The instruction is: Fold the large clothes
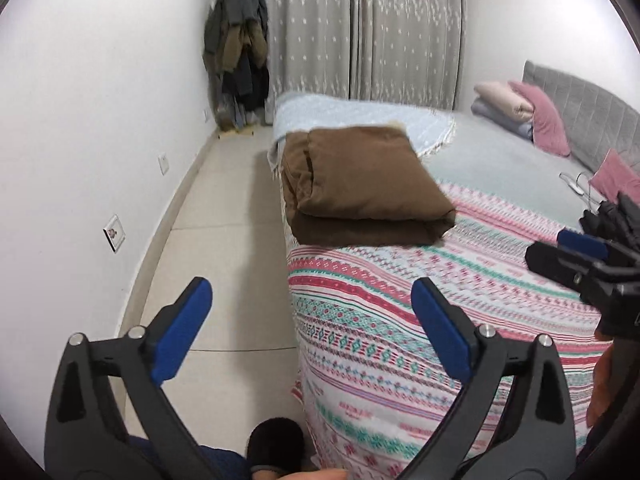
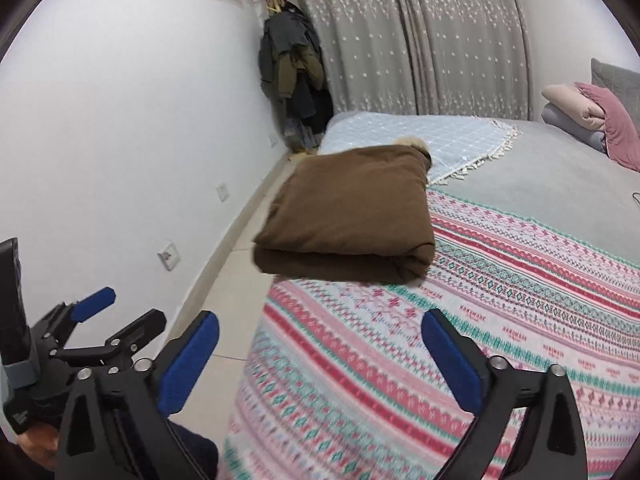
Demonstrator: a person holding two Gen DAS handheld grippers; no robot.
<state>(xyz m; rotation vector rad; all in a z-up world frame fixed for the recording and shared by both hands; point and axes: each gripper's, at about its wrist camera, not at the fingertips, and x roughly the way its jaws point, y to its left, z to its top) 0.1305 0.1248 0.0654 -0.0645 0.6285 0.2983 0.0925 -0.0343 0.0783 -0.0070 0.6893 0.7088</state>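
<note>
The left gripper (image 1: 312,324) and the right gripper (image 2: 320,360) both stand released, blue-padded jaws spread wide with nothing between them, well short of the folded brown padded garment (image 2: 348,220). That garment lies at the corner of the bed's pink-and-teal patterned blanket (image 2: 480,320), its far edge overlapping a pale blue fringed throw (image 2: 420,136).

Patterned blanket (image 1: 440,300) covers bed; pink pillows (image 1: 544,116); grey curtains (image 1: 360,28).
</note>
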